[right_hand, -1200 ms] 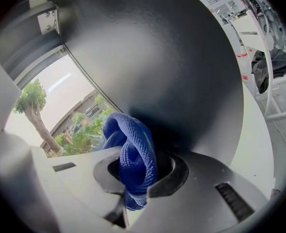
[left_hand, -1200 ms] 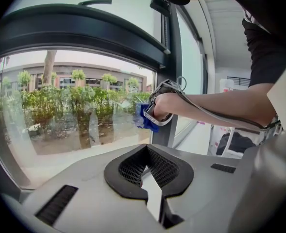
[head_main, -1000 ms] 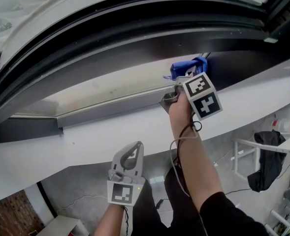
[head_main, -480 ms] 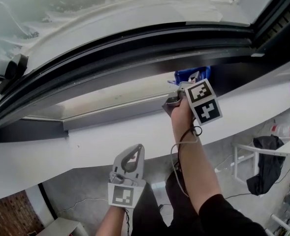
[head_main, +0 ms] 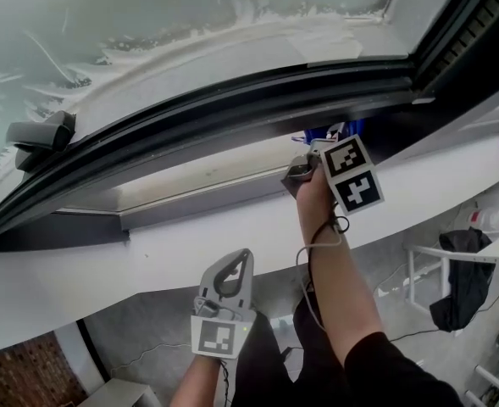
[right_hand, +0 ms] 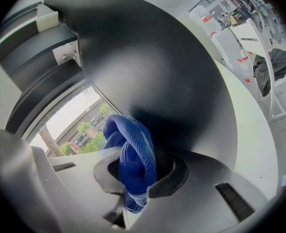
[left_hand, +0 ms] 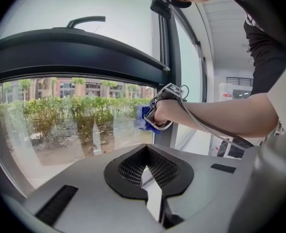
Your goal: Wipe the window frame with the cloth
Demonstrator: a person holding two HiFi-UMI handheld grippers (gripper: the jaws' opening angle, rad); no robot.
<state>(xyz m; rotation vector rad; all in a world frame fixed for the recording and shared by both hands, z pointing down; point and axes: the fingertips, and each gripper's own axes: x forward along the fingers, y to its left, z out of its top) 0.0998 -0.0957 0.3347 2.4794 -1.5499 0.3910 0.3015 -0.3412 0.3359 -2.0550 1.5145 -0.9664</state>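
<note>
Three views, one frame
Head view faces the black glossy window frame [head_main: 232, 100] from farthest back; right gripper view looks at it close up; left gripper view, farther off, shares it.

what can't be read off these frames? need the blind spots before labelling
- Whether the cloth touches the window frame: in the head view the right gripper and its marker cube cover most of the cloth; in the right gripper view the bunched cloth hides its own far side.
- Dirt on the frame: too dark to tell.
- Frame's left end: cut off by the head view's edge.
- Items on the racks: right gripper view, too small.
</note>
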